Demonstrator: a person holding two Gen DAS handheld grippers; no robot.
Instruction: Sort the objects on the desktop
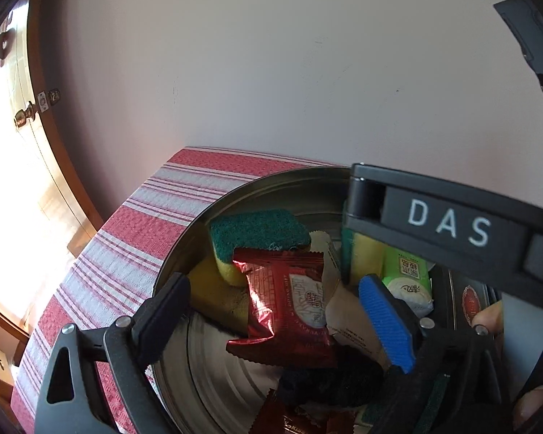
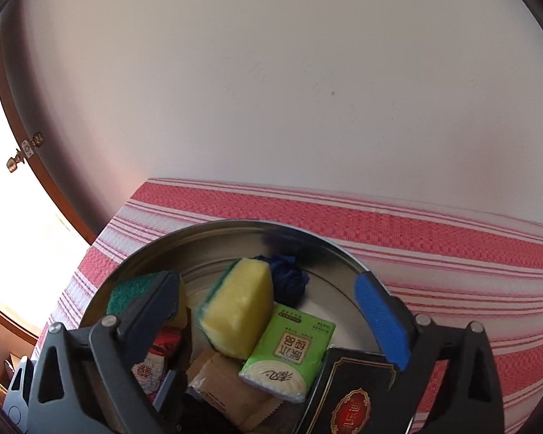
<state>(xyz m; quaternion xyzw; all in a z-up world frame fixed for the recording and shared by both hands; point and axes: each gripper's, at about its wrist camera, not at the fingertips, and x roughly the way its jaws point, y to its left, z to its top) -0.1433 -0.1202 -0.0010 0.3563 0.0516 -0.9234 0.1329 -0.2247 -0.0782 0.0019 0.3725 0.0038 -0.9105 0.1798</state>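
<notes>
A round metal tin point(image 2: 231, 225) is seen on the striped cloth point(image 2: 434, 238) of the bench. From the left, a green-topped sponge point(image 1: 257, 229), a red foil packet point(image 1: 289, 300), a yellow sponge point(image 2: 240, 307) and a green tissue pack point(image 2: 289, 347) lie inside. The left gripper point(image 1: 282, 311) and the right gripper point(image 2: 275, 307) are held above with fingers spread wide, nothing gripped.

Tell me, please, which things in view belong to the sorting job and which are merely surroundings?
Belonging to the job:
round metal tin
yellow-and-green sponge
green tissue pack
red foil snack packet
dark blue crumpled cloth
black box with red emblem

Merely surroundings:
red-and-white striped tablecloth
plain wall
wooden door
</notes>
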